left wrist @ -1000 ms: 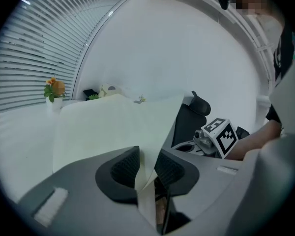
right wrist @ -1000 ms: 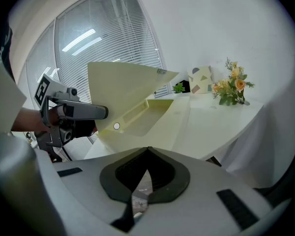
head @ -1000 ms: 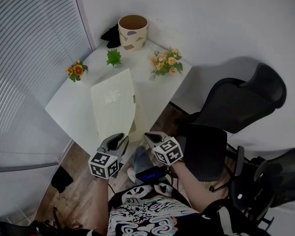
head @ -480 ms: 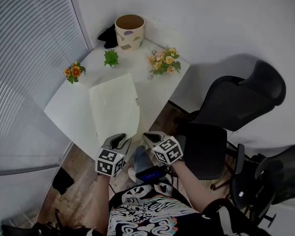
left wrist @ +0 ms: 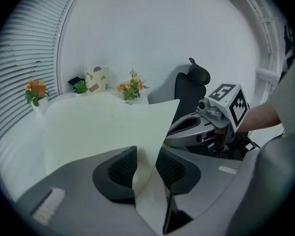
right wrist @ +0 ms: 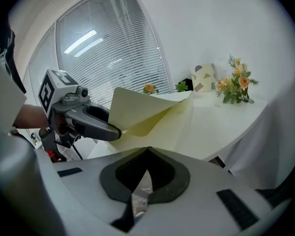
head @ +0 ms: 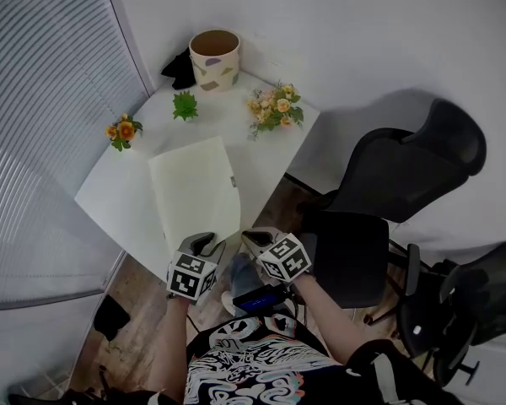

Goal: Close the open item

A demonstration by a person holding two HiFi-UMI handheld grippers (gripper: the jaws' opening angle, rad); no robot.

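Note:
A pale yellow folder (head: 194,188) lies on the white table (head: 118,197), reaching to the near edge. Its top cover (right wrist: 137,109) is still lifted a little above the lower leaf at the near corner. My left gripper (head: 204,241) is at that corner. In the left gripper view the cover (left wrist: 108,127) passes between the pads of the left gripper (left wrist: 146,168). The jaws have just been opening and stand apart from the sheet. My right gripper (head: 253,237) hovers beside it off the table edge, and in its own view the right gripper (right wrist: 147,168) is shut and empty.
At the table's back stand a speckled pot (head: 214,57), a black object (head: 181,67), a small green plant (head: 184,105), an orange flower (head: 122,131) and a bouquet (head: 270,108). Black office chairs (head: 405,175) stand to the right, window blinds (head: 42,99) to the left.
The folder's cover has dropped from a steep tilt to nearly flat, and my left gripper has sunk with it. The right gripper has stayed where it was.

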